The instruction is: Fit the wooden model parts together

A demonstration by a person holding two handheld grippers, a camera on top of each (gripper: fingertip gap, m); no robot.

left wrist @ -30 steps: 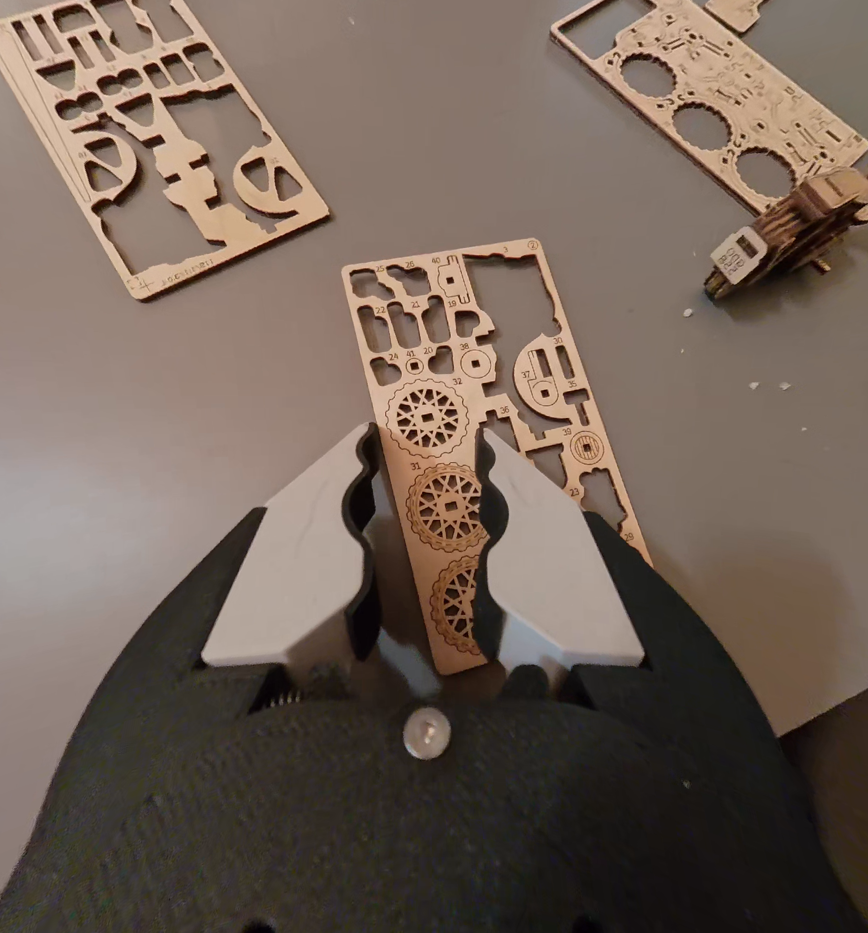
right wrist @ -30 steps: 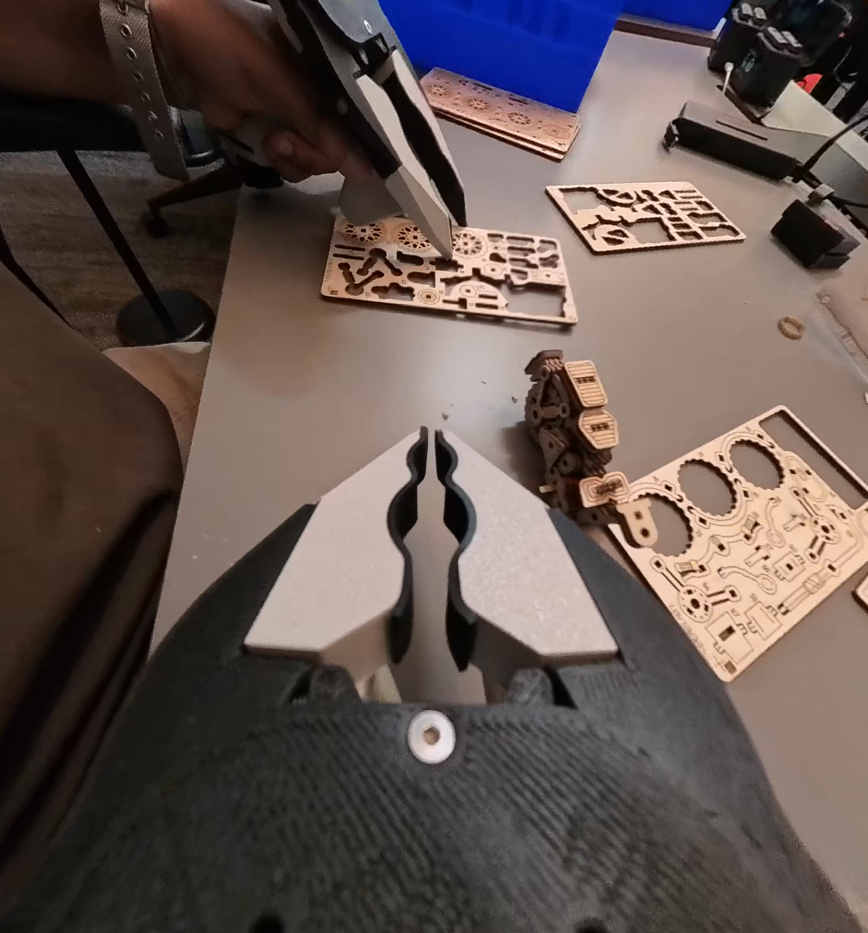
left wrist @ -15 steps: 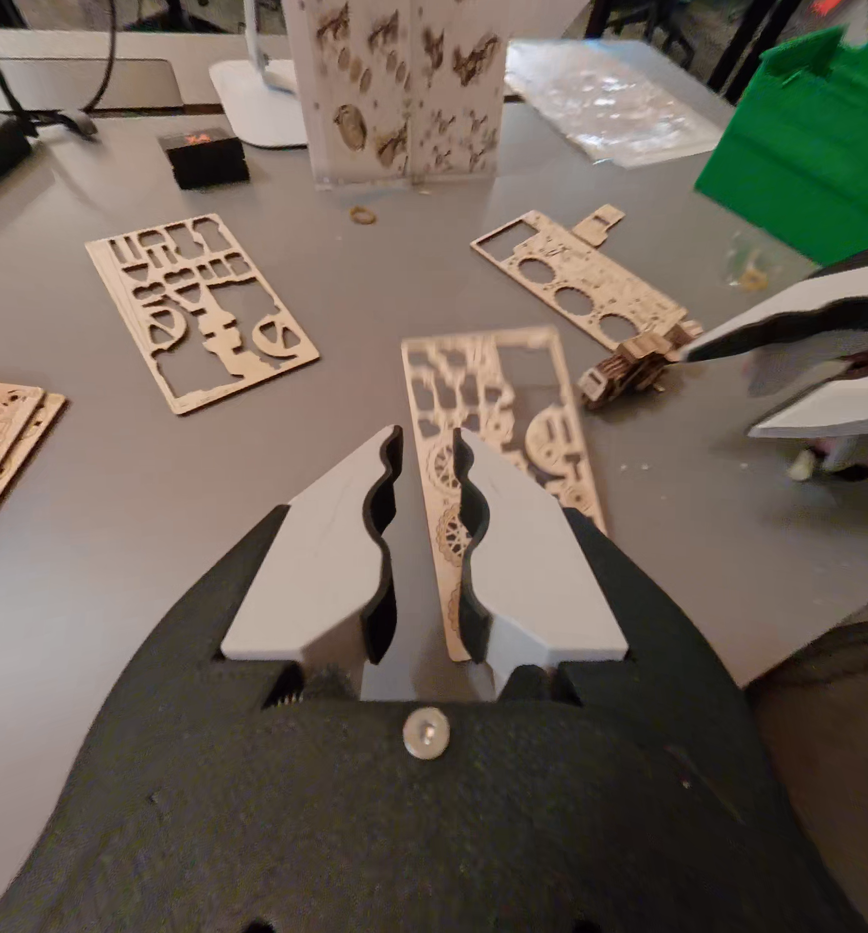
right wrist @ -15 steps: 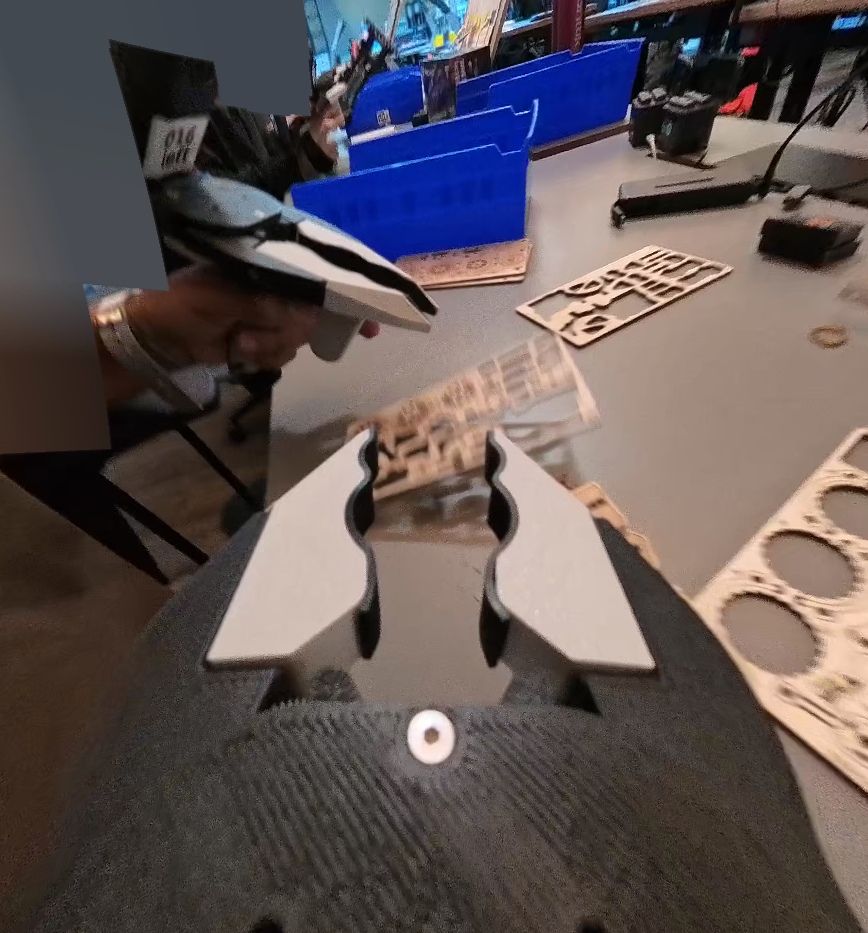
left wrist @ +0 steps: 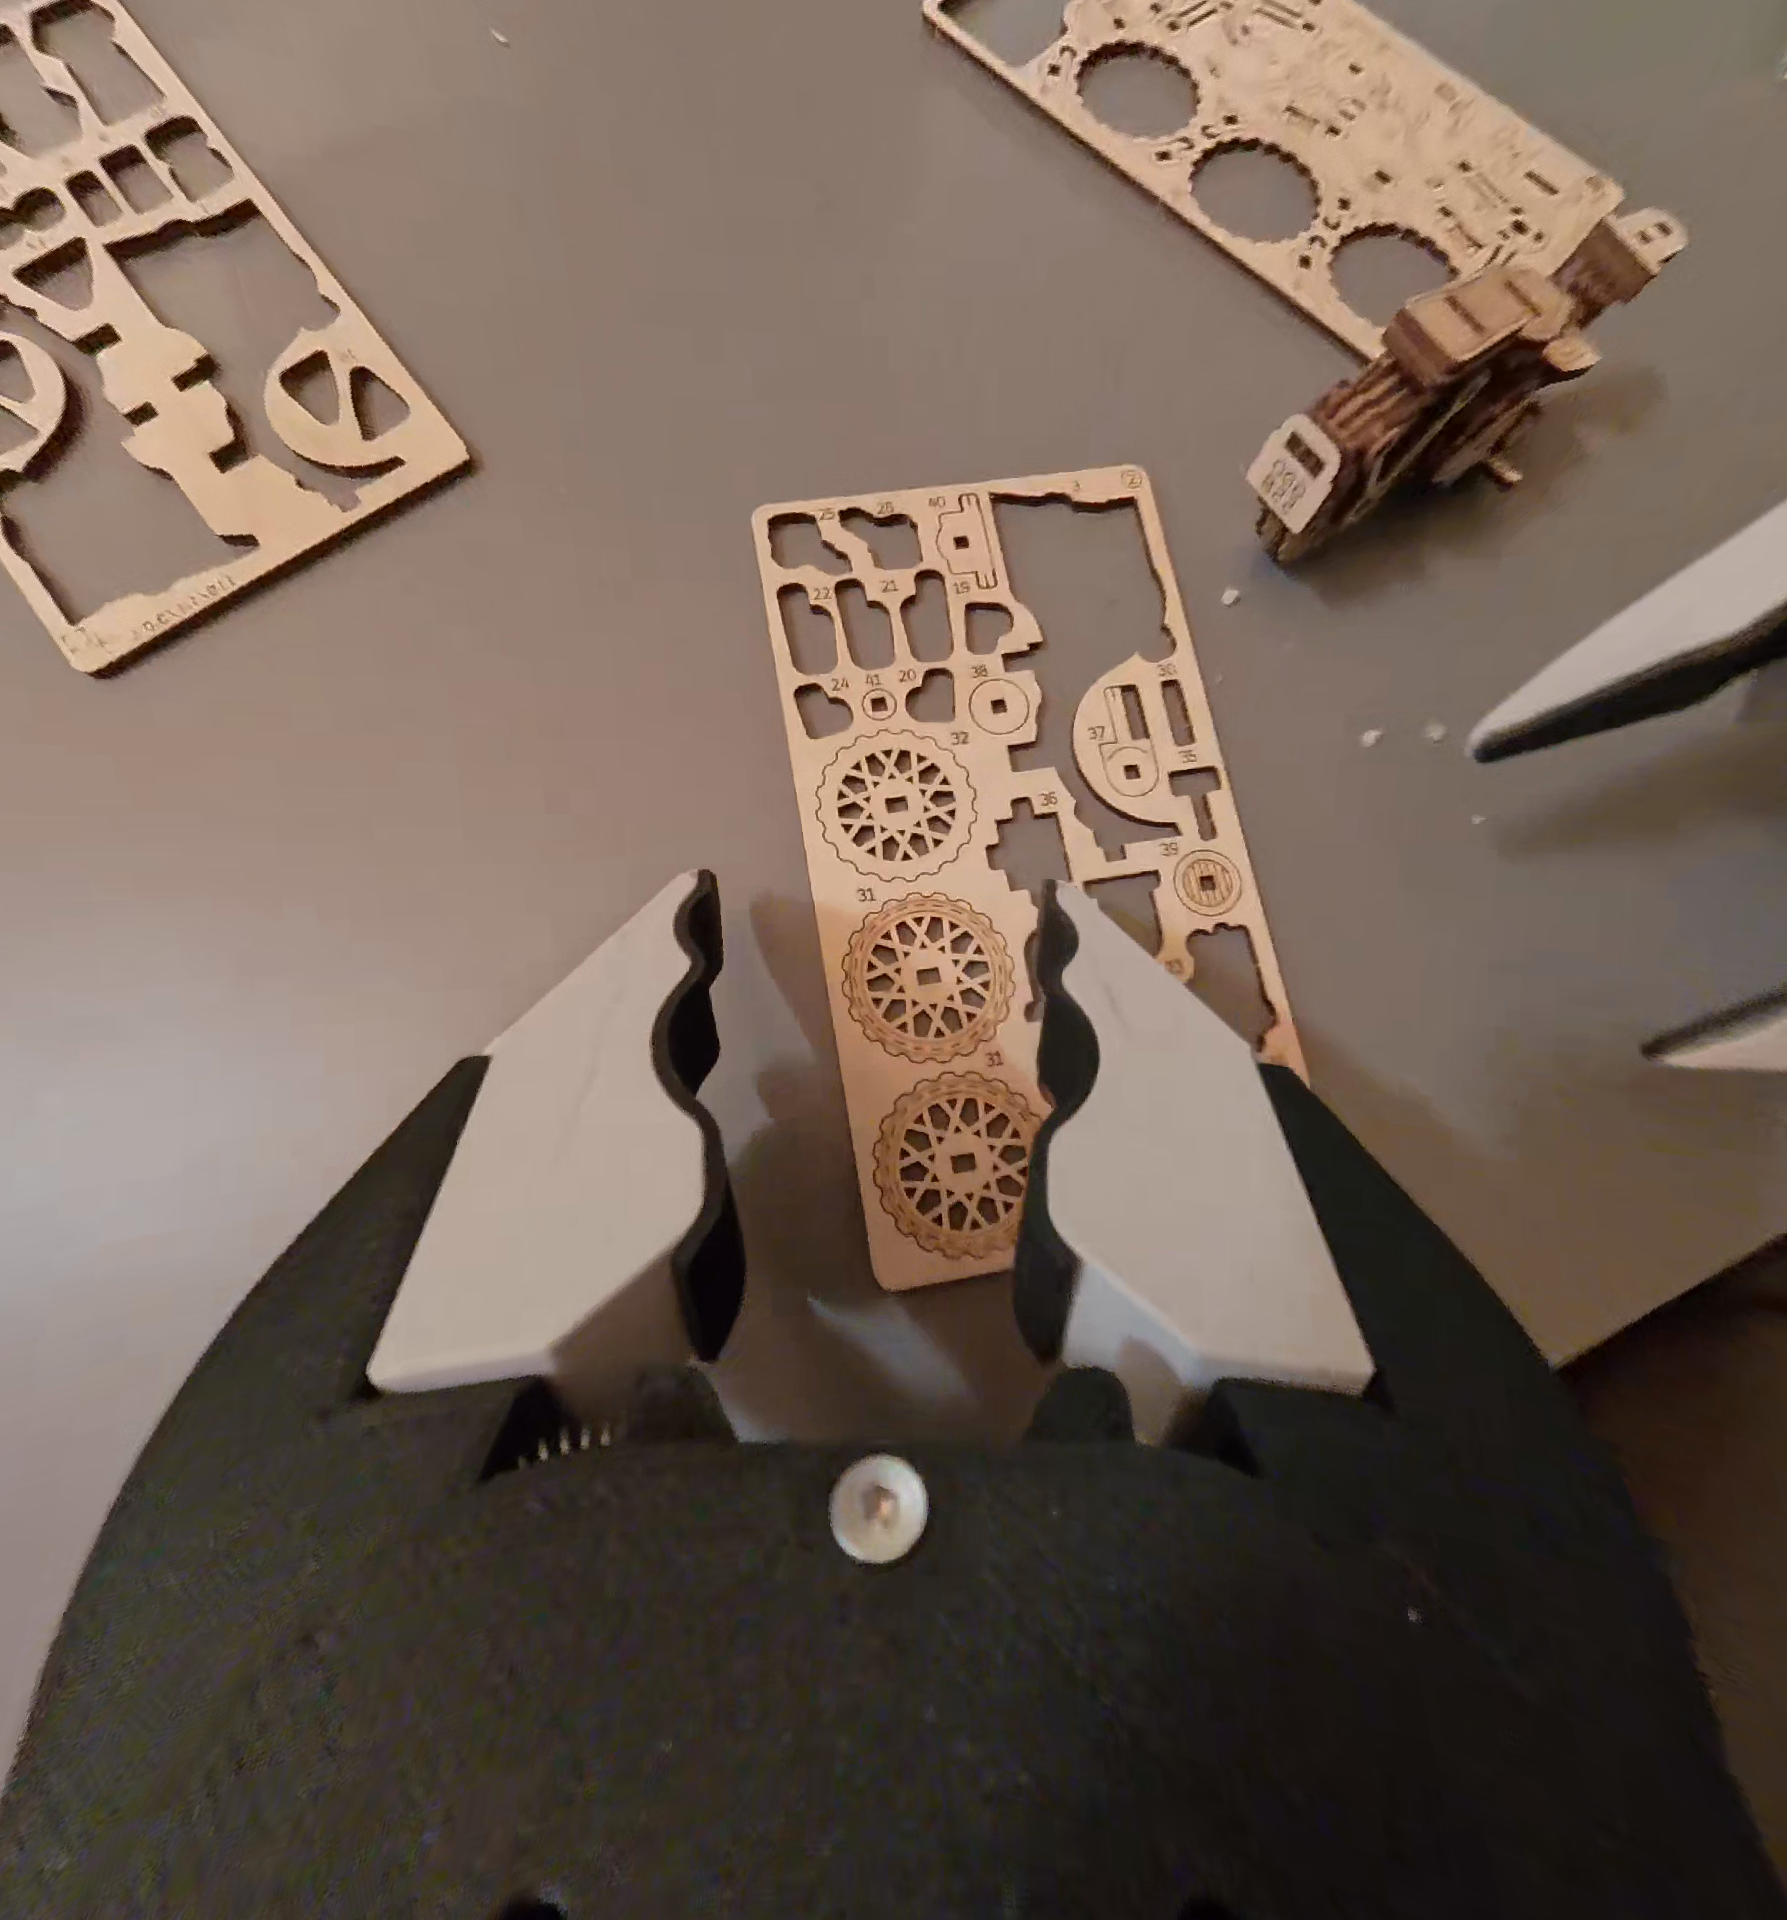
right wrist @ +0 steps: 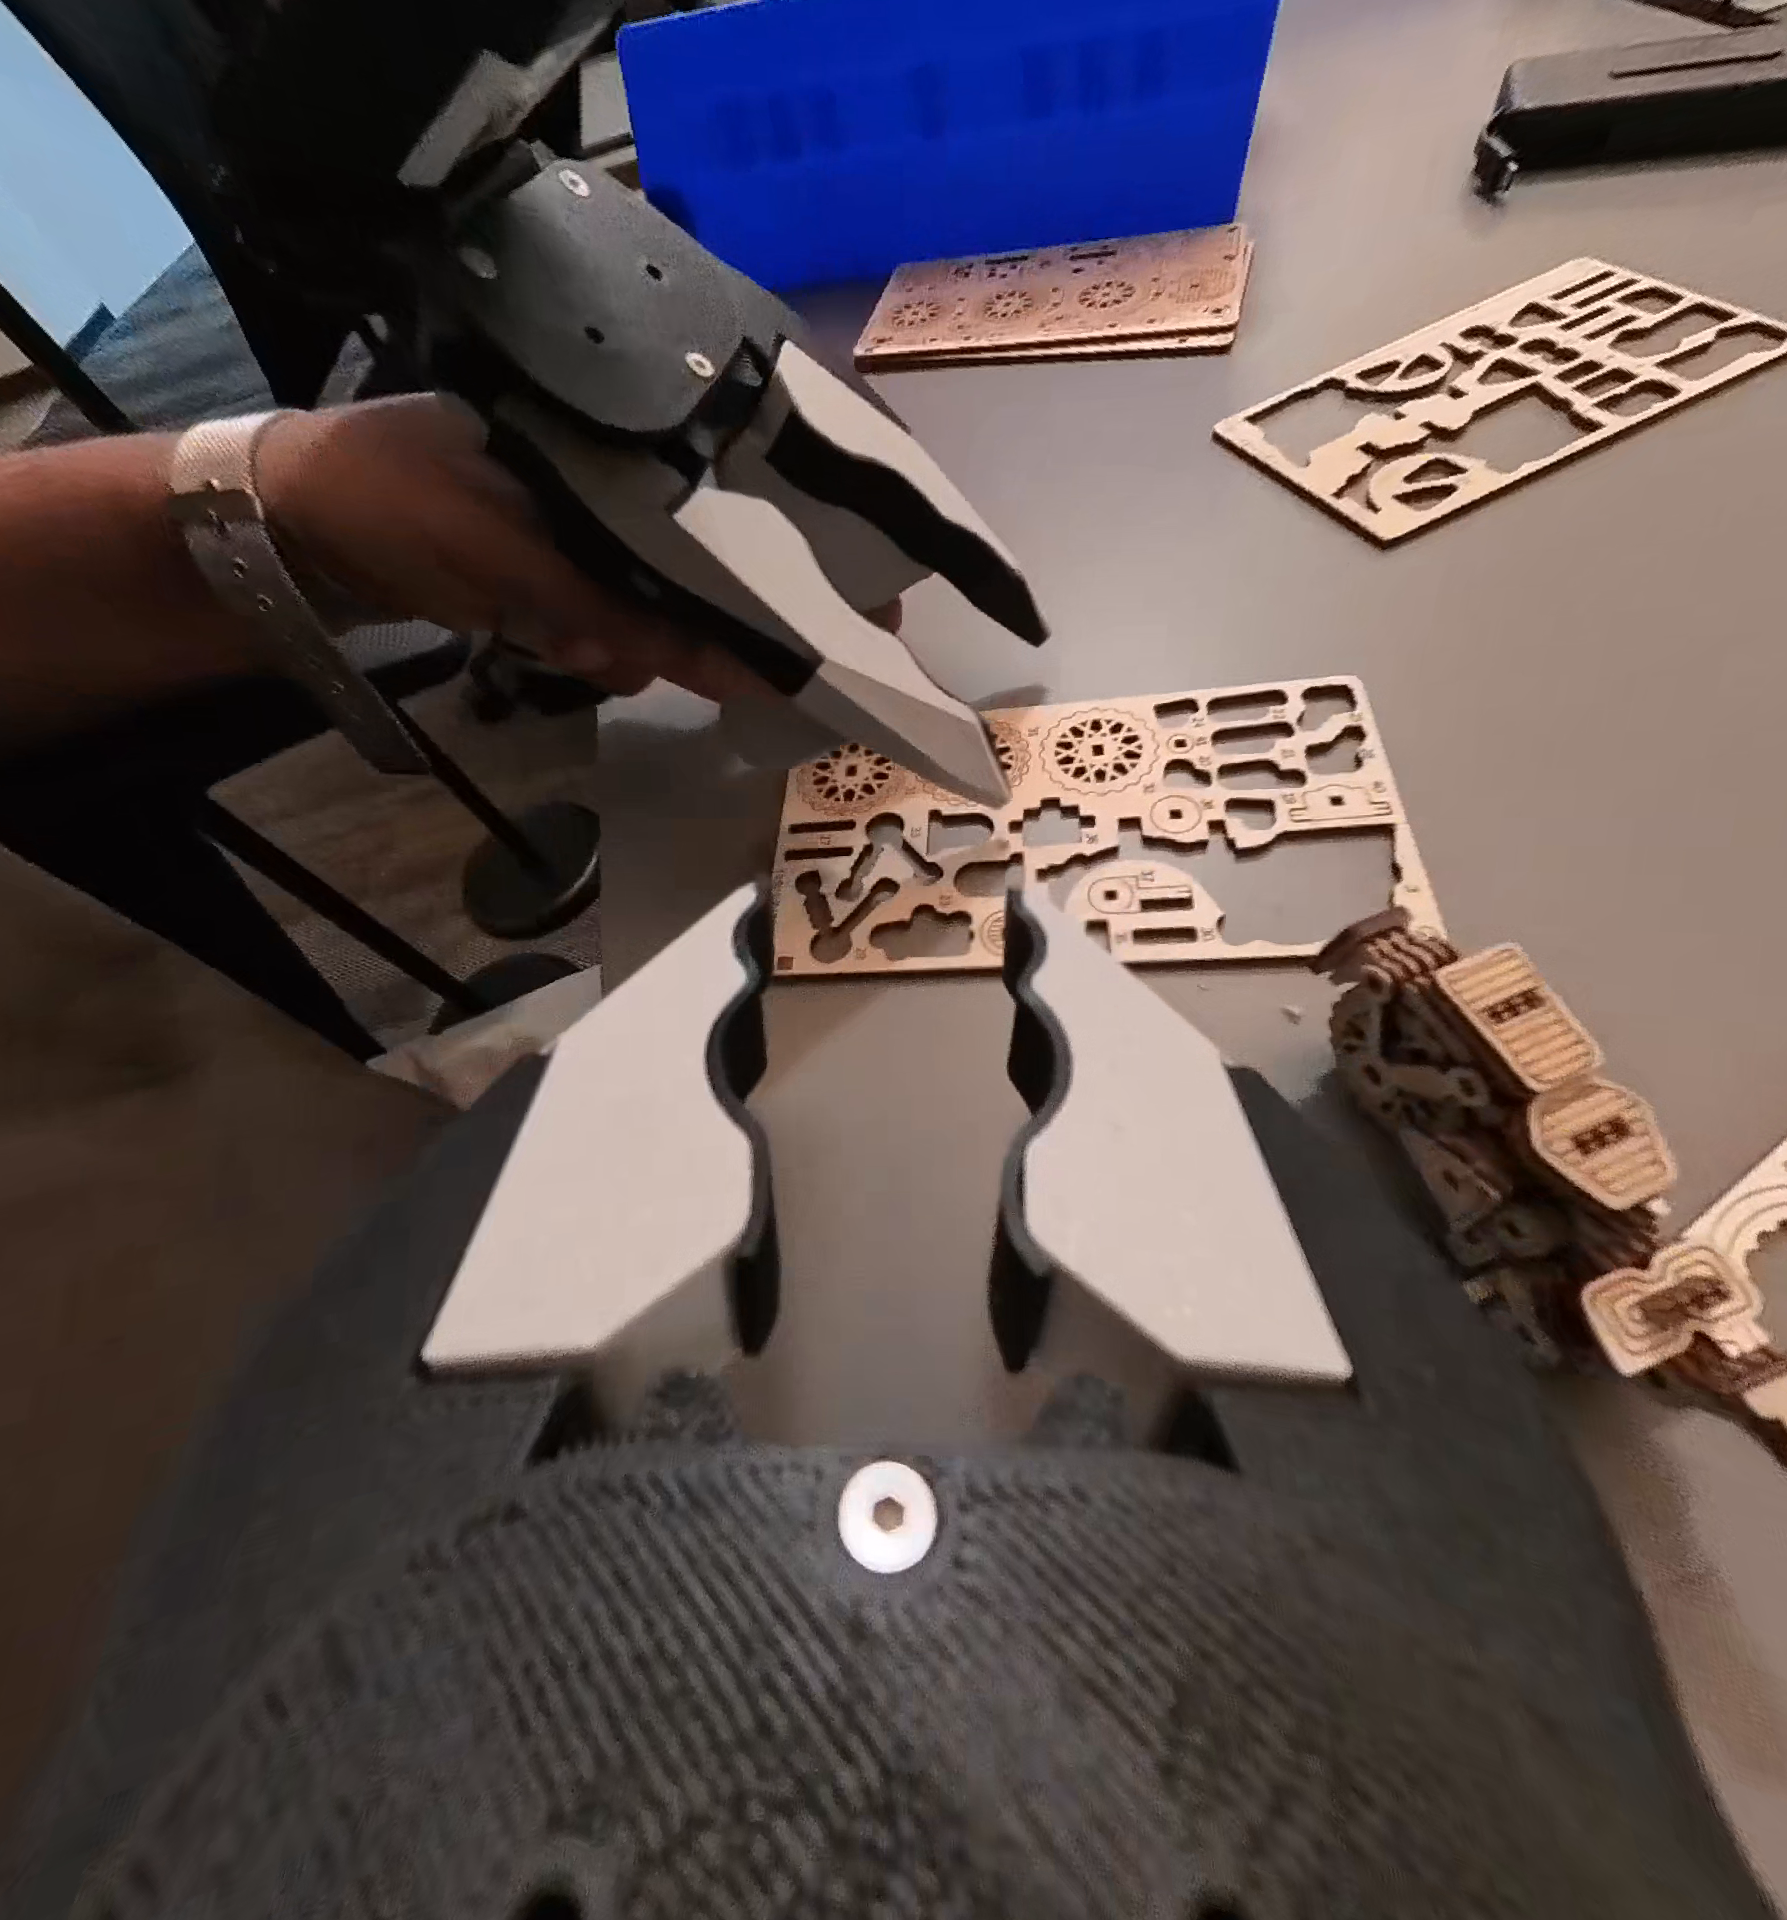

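The light is soft and a bit dim, and the grey counter (left wrist: 556,727) has no bright glare. The left tool (left wrist: 873,894) throws a soft shadow onto the wooden sheet (left wrist: 982,665) under it. The left wrist view looks sharp. The right wrist view is blurry low down, and its edges bend outward.

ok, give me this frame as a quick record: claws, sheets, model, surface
left claw: open, empty, over the gear sheet's near end; contact unclear
right claw: open, empty, near the same sheet's edge
gear sheet: flat on table, three spoked gears still in it, many slots already punched out
assembled model: dark layered wood, beside the gear sheet, partly on the round-hole sheet
emptied sheet: farther left in the left wrist view, mostly cutouts
sheet stack: by the blue bin
table: grey, a few wood crumbs
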